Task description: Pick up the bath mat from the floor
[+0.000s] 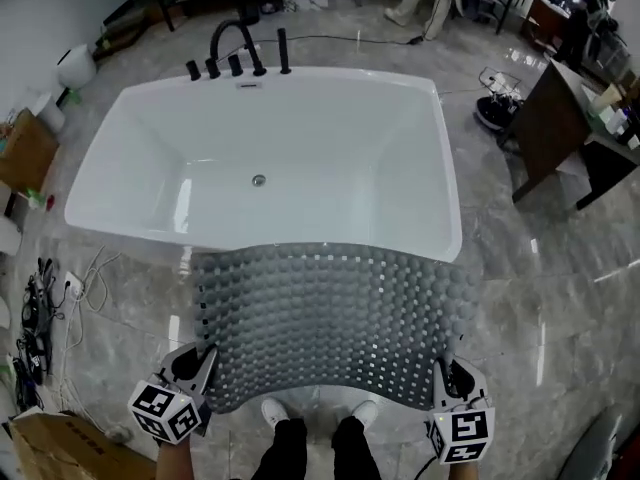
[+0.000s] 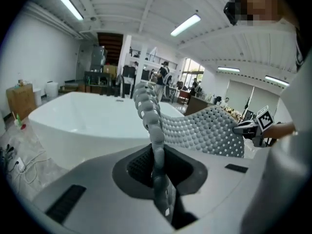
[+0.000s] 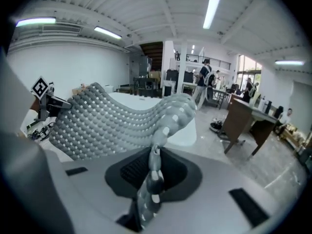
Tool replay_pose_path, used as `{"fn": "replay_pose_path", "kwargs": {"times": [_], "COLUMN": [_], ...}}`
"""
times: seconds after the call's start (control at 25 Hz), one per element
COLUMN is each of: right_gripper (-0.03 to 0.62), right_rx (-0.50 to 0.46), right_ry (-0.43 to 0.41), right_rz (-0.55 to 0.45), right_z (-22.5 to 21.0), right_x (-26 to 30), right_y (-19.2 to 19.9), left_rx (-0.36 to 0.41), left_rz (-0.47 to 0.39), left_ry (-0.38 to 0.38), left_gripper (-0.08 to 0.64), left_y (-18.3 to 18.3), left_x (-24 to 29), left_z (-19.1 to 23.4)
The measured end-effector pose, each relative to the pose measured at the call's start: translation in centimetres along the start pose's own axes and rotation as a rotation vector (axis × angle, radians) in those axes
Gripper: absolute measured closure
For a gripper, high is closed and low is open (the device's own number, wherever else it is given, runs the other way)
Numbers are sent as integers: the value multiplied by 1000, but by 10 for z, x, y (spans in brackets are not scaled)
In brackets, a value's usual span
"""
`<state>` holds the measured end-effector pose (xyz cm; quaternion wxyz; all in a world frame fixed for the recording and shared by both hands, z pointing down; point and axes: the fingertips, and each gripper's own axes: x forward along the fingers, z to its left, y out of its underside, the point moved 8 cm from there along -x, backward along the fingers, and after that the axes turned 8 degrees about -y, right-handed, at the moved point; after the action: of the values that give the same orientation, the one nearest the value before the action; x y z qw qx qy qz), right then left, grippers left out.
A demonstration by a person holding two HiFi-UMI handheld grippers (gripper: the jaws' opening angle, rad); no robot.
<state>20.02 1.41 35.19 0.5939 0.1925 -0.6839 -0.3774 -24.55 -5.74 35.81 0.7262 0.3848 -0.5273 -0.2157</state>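
Observation:
A grey bath mat (image 1: 335,318) with rows of bumps and small holes hangs in the air, stretched between my two grippers, its far edge near the rim of the white bathtub (image 1: 150,233). My left gripper (image 1: 200,373) is shut on the mat's near left corner; in the left gripper view the mat's edge (image 2: 156,145) runs down between the closed jaws. My right gripper (image 1: 447,380) is shut on the near right corner, and the mat (image 3: 122,123) sags toward the other gripper (image 3: 46,101) in the right gripper view.
The bathtub has black taps (image 1: 240,58) at its far end. The person's white shoes (image 1: 275,413) stand on the marble floor below the mat. Cables (image 1: 60,298) and a cardboard box (image 1: 60,453) lie to the left; a dark wooden desk (image 1: 555,128) stands at right.

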Motion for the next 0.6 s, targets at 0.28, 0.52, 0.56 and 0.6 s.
{"fn": "replay_pose_path", "kwargs": {"times": [0.28, 0.52, 0.56, 0.6], "right_gripper": [525, 525, 525, 525], "right_rx": [-52, -61, -67, -77], "right_ry": [61, 102, 108, 114], "right_rz": [-212, -356, -375, -391], "right_z": [-2, 6, 8, 10], "right_x": [-103, -156, -162, -167], "right_y": [-134, -185, -190, -195], "left_rx": [30, 57, 65, 70], "left_rz": [-229, -370, -390, -408], "left_ry": [-22, -36, -36, -37], "left_gripper": [512, 512, 512, 512], "left_y": [-150, -207, -213, -217], "left_x": [-97, -146, -152, -157], "left_z": [-26, -41, -43, -45]}}
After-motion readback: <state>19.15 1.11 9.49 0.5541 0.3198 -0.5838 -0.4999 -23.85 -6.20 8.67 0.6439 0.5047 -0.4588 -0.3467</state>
